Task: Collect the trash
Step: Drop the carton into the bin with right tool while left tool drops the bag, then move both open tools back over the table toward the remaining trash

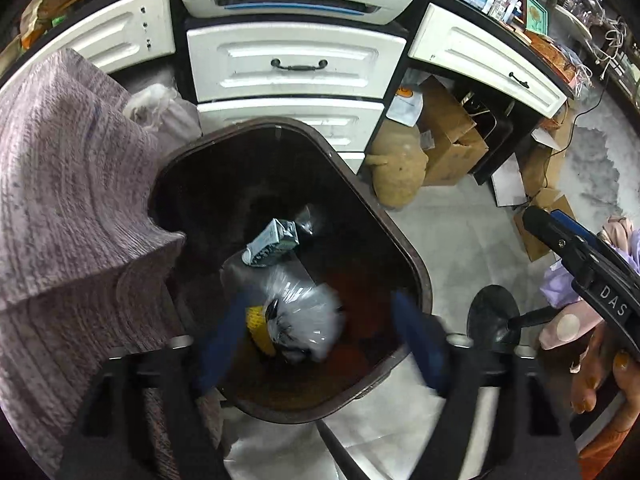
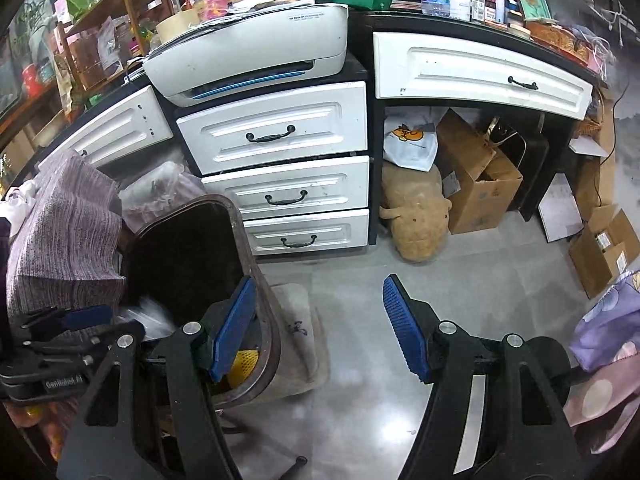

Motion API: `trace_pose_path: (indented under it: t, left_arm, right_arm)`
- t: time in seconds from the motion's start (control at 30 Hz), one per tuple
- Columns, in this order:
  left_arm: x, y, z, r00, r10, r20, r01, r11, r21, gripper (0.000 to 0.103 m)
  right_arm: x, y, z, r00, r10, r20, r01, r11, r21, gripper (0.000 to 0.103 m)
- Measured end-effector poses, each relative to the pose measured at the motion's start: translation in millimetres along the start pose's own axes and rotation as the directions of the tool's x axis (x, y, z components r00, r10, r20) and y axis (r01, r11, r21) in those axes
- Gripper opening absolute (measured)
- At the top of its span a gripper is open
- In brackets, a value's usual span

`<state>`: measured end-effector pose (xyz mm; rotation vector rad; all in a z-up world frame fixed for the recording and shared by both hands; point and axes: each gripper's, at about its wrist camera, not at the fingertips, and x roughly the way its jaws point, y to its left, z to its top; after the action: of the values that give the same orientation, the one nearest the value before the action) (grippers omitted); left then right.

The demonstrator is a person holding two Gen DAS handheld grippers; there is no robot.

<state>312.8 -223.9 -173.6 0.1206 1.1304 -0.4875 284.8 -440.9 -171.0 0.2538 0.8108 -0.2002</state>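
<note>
Both the left gripper [image 1: 320,336] and right gripper [image 2: 320,328] are open; a plastic bag [image 1: 300,316] lies inside the trash bin [image 1: 416,264].

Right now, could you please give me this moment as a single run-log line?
left hand-held gripper: open over trash bin | clear plastic bag: in bin, unheld | right hand-held gripper: open, empty

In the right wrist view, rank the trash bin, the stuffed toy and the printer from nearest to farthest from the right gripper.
From the right gripper:
1. Trash bin, directly at its left finger, low left.
2. Stuffed toy, on the floor ahead, under the desk.
3. Printer, atop the drawers, farthest back.
</note>
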Motion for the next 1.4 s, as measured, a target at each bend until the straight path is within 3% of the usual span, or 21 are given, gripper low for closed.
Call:
trace_pose_path:
  t: [0.33,0.5,0.7,0.77,0.83,1.13,1.4]
  left_arm:
    - [-16,-20,-1,0.999,-0.007,0.034,0.003,0.994,0.107,0.091]
    - [-54,-24,-3,0.993,-0.088,0.077,0.08,0.992,0.097,0.092]
    - [-112,-24,-16,0.973,-0.134,0.188,0.113,0.986,0.119,0.097]
    - [-130,-21,-22,0.966,-0.139,0.218,0.115,0.986,0.12,0.097]
    - [-150,-13,-29,0.958,-0.135,0.254,0.109,0.988,0.112,0.097]
    - [-205,42,-58,0.924,0.0,0.383,0.0,1.0,0.002,0.097]
    - [-223,103,-97,0.916,0.133,0.38,-0.083,0.986,-0.147,0.097]
  right_arm:
    - [-8,-3,8,1.0,-0.008,0.029,0.007,1.0,0.016,0.066]
    - [-13,-7,14,0.999,-0.009,0.04,0.008,1.0,0.024,0.068]
    - [-20,17,18,0.997,0.07,0.04,-0.07,0.997,-0.023,0.069]
    - [-24,31,19,0.993,0.108,0.044,-0.106,0.993,-0.043,0.077]
    - [-29,49,19,0.987,0.153,0.05,-0.149,0.986,-0.07,0.077]
    - [-59,139,22,0.943,0.331,0.035,-0.314,0.919,-0.241,0.077]
    - [-82,213,12,0.89,0.455,-0.024,-0.429,0.818,-0.383,0.078]
